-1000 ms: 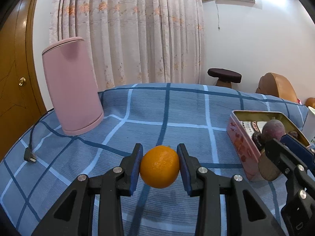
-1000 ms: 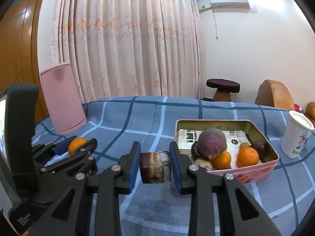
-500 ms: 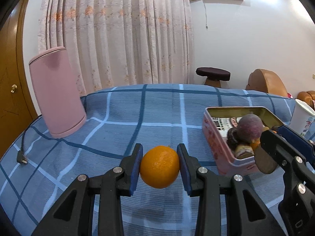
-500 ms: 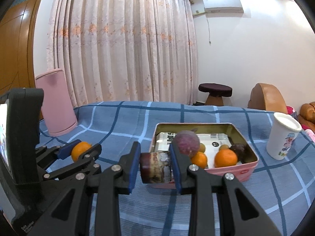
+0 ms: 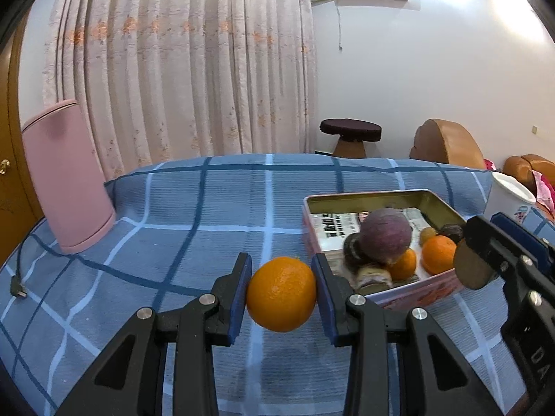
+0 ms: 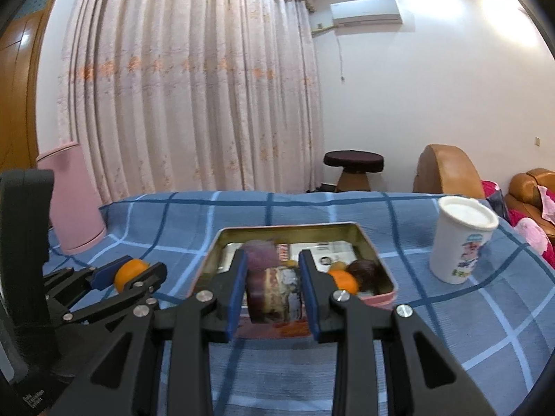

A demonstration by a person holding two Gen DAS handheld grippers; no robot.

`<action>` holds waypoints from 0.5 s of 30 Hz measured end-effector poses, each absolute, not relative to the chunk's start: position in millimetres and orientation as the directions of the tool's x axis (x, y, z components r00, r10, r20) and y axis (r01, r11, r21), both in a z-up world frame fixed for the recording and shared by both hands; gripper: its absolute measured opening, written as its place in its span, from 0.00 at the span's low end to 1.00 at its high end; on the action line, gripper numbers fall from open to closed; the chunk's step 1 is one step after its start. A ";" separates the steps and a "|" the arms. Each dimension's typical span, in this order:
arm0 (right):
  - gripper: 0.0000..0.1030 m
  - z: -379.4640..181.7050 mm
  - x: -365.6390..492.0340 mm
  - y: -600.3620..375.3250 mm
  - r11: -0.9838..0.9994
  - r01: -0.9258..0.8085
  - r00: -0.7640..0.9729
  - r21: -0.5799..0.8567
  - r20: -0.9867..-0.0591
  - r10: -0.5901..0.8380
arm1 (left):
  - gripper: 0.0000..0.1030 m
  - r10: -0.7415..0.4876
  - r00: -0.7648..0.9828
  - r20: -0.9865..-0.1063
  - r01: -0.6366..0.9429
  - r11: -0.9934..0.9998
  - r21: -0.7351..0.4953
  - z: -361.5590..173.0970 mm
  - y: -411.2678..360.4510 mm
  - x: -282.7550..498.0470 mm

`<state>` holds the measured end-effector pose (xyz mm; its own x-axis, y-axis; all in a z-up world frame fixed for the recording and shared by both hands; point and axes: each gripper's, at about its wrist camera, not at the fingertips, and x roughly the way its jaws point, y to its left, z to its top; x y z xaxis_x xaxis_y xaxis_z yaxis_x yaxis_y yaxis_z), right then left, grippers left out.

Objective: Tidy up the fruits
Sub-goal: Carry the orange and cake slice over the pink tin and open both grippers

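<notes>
Two grips — left fingers (image 5: 242, 284) pinch a dimpled round orange (image 5: 281, 294); right fingers (image 6: 238, 284) clamp a squat cylindrical jar (image 6: 274, 293).

The right tool (image 6: 272, 286) clamps a brown cylindrical piece (image 6: 272, 294) whose kind cannot be told; its surface is blurred. That piece and the tool's pads cover the near wall of the tin (image 6: 378, 263) and much of what lies inside it, including the lower part of the purple fruit (image 6: 259, 251). Seen from the left tool (image 5: 281, 293), the same piece shows only as a round brown end, and the right tool runs out past the picture's right edge. Print on the paper (image 5: 329, 227) lining the tin is too small to read. The cable (image 5: 20, 263), far left of the left tool, leaves the frame.
</notes>
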<state>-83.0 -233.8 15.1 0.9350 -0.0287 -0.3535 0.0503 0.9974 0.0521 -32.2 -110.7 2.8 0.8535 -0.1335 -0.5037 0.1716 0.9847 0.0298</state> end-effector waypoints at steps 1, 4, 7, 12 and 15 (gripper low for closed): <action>0.32 15.4 -82.8 -236.8 0.997 0.056 0.935 0.051 -0.353 -0.035 | 0.37 -0.137 0.853 -0.504 0.176 0.984 0.030 2.9 -113.7 -31.8; 0.32 15.9 -83.0 -249.1 0.995 0.078 0.933 0.055 -0.355 -0.053 | 0.37 -0.148 0.852 -0.503 0.189 0.981 0.033 3.9 -122.3 -31.1; 0.32 17.6 -83.3 -260.8 0.993 0.100 0.933 0.058 -0.352 -0.073 | 0.37 -0.165 0.847 -0.506 0.207 0.978 0.027 4.5 -131.1 -29.8; 0.32 18.6 -83.0 -281.4 0.987 0.144 0.929 0.071 -0.354 -0.109 | 0.37 -0.199 0.835 -0.513 0.247 0.969 0.026 5.2 -152.2 -26.5; 0.32 18.7 -79.9 -291.3 0.983 0.162 0.924 0.084 -0.363 -0.121 | 0.37 -0.220 0.828 -0.516 0.266 0.964 0.016 6.3 -164.7 -22.8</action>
<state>-79.9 -291.3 18.7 0.9238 -0.1214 -0.3631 0.1621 0.9832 0.0836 -22.8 -164.7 6.3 0.8275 -0.2202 -0.5165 0.2662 0.9638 0.0155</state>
